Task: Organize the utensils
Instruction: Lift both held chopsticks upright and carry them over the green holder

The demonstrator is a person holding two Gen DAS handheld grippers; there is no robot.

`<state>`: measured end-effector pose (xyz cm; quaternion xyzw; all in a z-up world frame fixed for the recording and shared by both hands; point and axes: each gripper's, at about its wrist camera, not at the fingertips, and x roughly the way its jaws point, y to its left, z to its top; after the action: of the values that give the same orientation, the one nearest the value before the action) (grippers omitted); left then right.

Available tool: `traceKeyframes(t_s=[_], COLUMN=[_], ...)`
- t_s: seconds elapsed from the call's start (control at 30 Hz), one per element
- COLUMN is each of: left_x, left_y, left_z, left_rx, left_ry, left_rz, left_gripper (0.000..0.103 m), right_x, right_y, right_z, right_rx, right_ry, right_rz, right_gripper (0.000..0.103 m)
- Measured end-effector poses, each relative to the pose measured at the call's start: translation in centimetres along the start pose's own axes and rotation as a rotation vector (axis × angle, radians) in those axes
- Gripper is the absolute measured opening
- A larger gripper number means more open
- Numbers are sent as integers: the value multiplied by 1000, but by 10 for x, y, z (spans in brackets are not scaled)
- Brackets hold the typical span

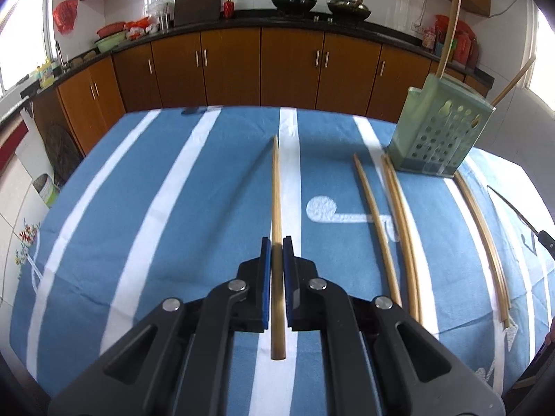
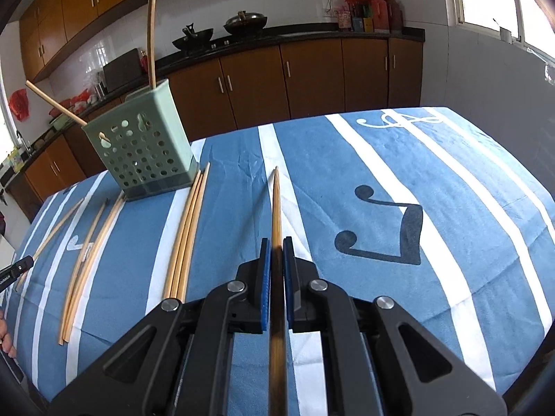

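Observation:
My left gripper is shut on a bamboo chopstick that points forward above the blue striped tablecloth. My right gripper is shut on another bamboo chopstick, also pointing forward. A green perforated utensil holder stands at the right in the left wrist view with two chopsticks leaning in it. It also shows in the right wrist view at the left. Several loose chopsticks lie on the cloth beside the holder; in the right wrist view a bundle lies just right of it.
Brown kitchen cabinets and a dark counter with woks run behind the table. More loose chopsticks lie left of the holder. The other gripper's black tip shows at the left edge.

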<state>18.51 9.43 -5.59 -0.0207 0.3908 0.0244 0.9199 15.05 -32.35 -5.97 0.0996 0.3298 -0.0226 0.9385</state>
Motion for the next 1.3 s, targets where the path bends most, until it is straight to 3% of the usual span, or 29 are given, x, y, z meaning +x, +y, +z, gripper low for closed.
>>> traceKeyframes(t_s=[0.6,1.13,1.3], left_x=[-82,-87,-106], left_y=[-7,-9,-18], left_z=[51,66,78], left_rx=[4,13,46], left_ry=[-281,-311,-327], left_rz=[-37,-51,-108], left_gripper=[7,7,7], right_x=[-39,-44,-59], right_y=[9,19,27], right_z=[42,51,68], right_rx=[17,0,-22], right_ry=[-178,-208,-247], right_rz=[63,65,88], right_gripper=[8,8,8])
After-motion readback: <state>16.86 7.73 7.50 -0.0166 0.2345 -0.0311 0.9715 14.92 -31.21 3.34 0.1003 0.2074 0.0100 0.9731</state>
